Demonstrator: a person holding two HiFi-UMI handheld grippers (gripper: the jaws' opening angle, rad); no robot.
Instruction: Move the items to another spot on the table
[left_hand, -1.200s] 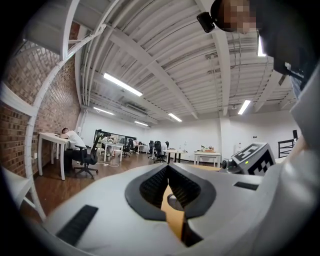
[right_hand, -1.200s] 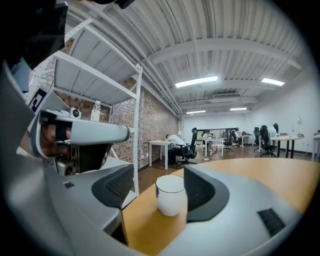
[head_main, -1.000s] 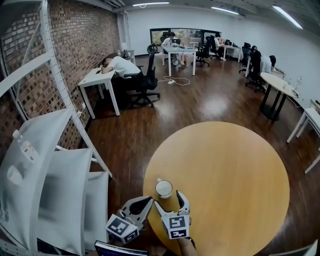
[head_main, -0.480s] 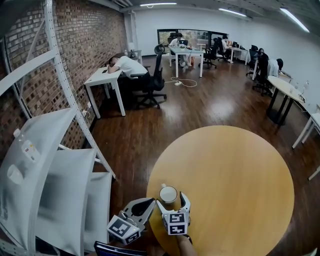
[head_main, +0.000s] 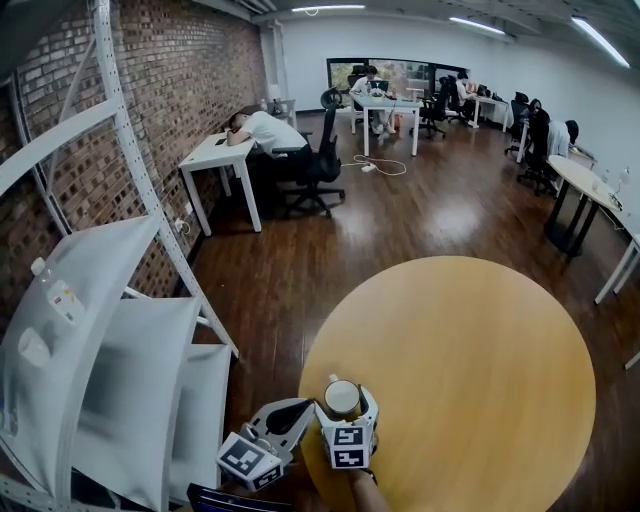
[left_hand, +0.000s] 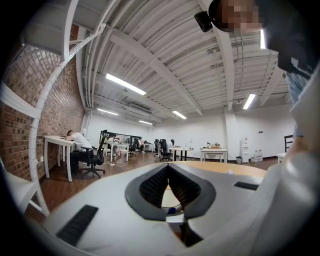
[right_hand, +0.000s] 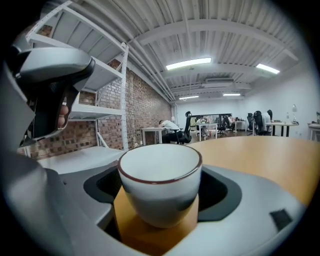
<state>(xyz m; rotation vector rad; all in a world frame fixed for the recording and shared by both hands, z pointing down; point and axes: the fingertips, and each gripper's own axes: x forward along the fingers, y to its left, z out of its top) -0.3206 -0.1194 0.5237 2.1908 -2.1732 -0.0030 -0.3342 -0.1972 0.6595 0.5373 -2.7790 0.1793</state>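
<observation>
Nearest the person, the right gripper (head_main: 346, 408) reaches out over the rim of the round pale wooden table (head_main: 470, 360), tipped a little downward and pointing toward 12 o'clock, with its marker cube facing up. A hand (head_main: 366, 488) shows just behind it at the bottom edge. Its jaws have just been opening and now stand as wide as they go. The white ceramic cup with a dark brown rim (right_hand: 160, 185) sits upright on the table between them, with the pads lying alongside its wall rather than pressing on it. The cup stands close to the table's edge at 9 o'clock.

At about 8 o'clock from the cup, the left gripper (head_main: 296, 412) is held level beside the table, off its edge and over the dark wooden floor (head_main: 300, 260). It is angled toward 2 o'clock, so its tips come near the right gripper. Its jaws are closed tip to tip with nothing between them.

Further out at 9 to 10 o'clock is a white metal shelf rack holding white padded panels (head_main: 100, 350), set against a red brick wall (head_main: 190, 90). Beyond, at 11 o'clock, a person slumps over a white desk (head_main: 215, 155).
</observation>
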